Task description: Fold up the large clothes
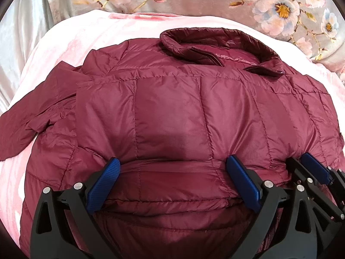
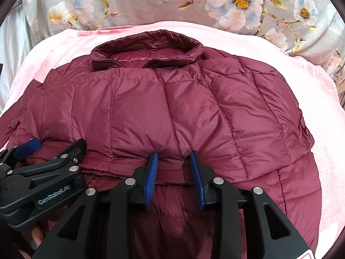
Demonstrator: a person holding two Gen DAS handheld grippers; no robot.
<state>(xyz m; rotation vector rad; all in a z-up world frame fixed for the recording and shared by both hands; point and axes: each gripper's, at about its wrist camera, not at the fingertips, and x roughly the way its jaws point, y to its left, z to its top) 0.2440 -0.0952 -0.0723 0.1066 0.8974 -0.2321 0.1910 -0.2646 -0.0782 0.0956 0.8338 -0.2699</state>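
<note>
Both tools sit side by side, angled downward. The left tool [image 1: 172, 168] has its jaws spread wide; the right tool [image 2: 173, 160] stands partly parted, pads gripping nothing.

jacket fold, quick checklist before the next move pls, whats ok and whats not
1. Left gripper free of fabric: ok, jaws wide, only resting over the folded edge.
2. Right gripper released: cannot tell, jaws partly apart with a ridge of jacket between the pads.
3. Bottom hem folded up over the body: ok, doubled edge lies under both grippers.
4. Left sleeve tucked in: not ok, it sticks out onto the pink blanket.
5. Collar flat: not ok, it stands up, zip open.
6. Grippers clear of each other: ok, side by side, apart.
</note>
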